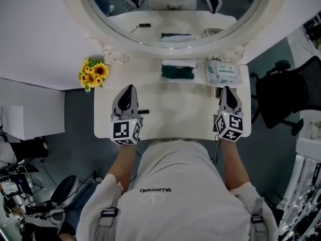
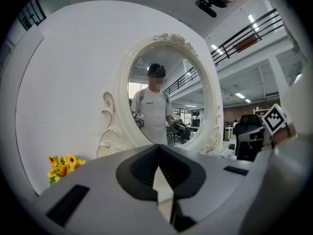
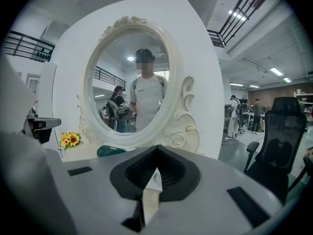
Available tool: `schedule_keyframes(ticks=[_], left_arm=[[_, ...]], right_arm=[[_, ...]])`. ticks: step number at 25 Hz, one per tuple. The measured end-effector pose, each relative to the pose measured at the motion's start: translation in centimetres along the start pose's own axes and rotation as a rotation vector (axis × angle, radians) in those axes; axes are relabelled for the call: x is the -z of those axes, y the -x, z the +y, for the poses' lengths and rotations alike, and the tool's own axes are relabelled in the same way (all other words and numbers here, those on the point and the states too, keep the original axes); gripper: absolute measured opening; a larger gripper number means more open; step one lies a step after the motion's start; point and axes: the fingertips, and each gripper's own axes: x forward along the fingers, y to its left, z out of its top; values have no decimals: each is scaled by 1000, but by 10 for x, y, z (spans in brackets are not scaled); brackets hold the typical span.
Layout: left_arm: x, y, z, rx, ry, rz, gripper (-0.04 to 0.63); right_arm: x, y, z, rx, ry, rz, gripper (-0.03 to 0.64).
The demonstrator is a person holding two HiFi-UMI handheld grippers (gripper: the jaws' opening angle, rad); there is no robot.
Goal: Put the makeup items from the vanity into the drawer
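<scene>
2 claws closed, empty | L claw (image 1: 129,89) by black stick (image 1: 143,111) | R claw (image 1: 226,90) nr wipes pack (image 1: 223,73) | sunflowers (image 1: 93,75) L edge

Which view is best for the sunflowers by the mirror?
Head view: the sunflowers show whole and unblocked beside the mirror frame. The left gripper view catches them low, partly hidden behind the left gripper. The right gripper view shows them small, left of the mirror.
</scene>
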Motion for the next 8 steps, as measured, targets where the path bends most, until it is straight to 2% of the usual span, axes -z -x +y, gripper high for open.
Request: schedule_keyframes(ticks=[8], left_arm=[[3, -1, -4, 14, 3, 6, 0]], right_arm=[[0, 5, -2, 12, 11, -4, 8]])
